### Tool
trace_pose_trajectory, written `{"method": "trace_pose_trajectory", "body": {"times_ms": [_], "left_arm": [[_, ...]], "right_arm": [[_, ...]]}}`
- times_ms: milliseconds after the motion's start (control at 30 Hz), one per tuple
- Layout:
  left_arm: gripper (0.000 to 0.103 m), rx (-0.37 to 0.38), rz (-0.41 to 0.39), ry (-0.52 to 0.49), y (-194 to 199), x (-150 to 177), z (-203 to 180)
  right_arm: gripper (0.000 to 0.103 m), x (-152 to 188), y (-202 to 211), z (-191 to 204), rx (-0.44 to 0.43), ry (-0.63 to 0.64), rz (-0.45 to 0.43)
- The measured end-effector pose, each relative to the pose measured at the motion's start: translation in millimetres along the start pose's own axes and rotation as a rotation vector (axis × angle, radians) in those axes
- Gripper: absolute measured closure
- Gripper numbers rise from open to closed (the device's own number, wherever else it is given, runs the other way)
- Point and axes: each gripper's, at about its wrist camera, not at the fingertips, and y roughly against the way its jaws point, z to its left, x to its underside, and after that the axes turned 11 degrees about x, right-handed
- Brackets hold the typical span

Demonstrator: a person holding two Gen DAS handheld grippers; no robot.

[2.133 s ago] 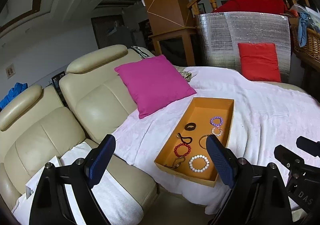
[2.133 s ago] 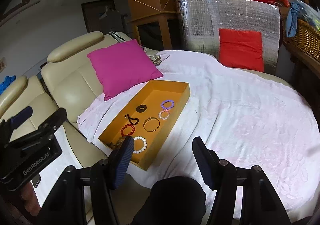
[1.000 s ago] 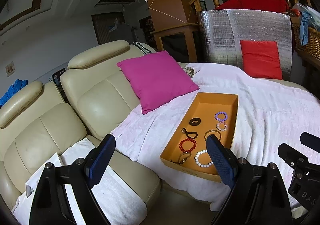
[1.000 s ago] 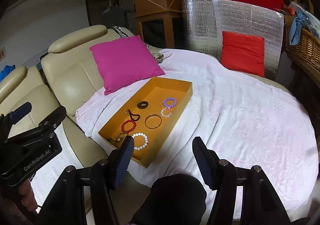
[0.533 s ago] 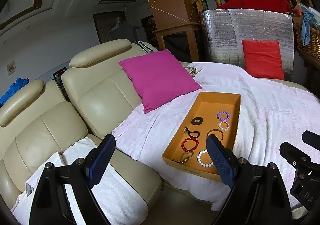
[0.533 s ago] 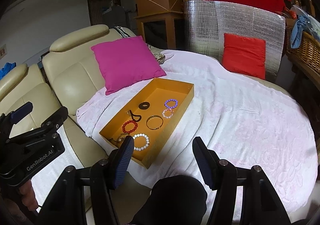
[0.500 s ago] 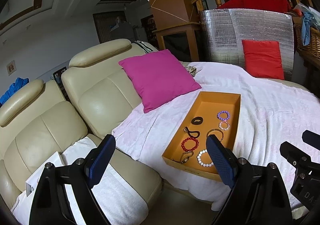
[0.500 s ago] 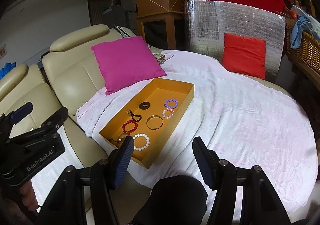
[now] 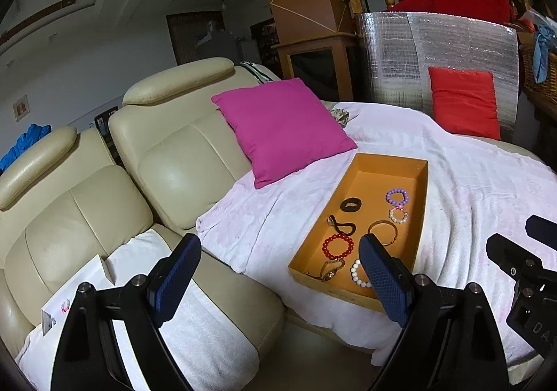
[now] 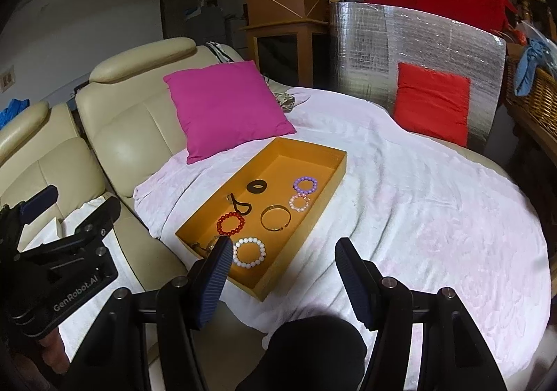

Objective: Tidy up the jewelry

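Note:
An orange tray (image 9: pixel 422 206) (image 10: pixel 336 184) lies on a white blanket and holds several pieces of jewelry. Among them are a red bead bracelet (image 9: pixel 337 247) (image 10: pixel 230 223), a white bead bracelet (image 10: pixel 249 252), a gold bangle (image 10: pixel 275 217) and a purple bead bracelet (image 9: pixel 397 196) (image 10: pixel 305 184). My left gripper (image 9: pixel 280 264) hangs open in front of the tray's near left side, nothing between its fingers. My right gripper (image 10: pixel 283 262) is open too, held short of the tray's near right corner.
A pink pillow (image 9: pixel 282 128) leans on the cream sofa (image 9: pixel 83 196) behind the tray. A red pillow (image 10: pixel 431 102) rests against a silver foil panel (image 10: pixel 410 42) at the back. The blanket (image 10: pixel 435 203) spreads wide to the right. A wicker basket (image 10: pixel 532 91) sits far right.
Both views have drifted slightly, the tray sliding a little to the right in each. Neither gripper has changed its opening or touched anything.

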Motion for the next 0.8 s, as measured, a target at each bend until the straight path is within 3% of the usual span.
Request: {"method": "trace_pose_trajectory", "body": {"times_ms": [800], "left_arm": [[0.011,-0.053,0.06,0.046,-52.6,-13.6,12.7]], "right_arm": [[0.038,-28.7,-70.0,21.7,-0.034,0.048,0.064]]}}
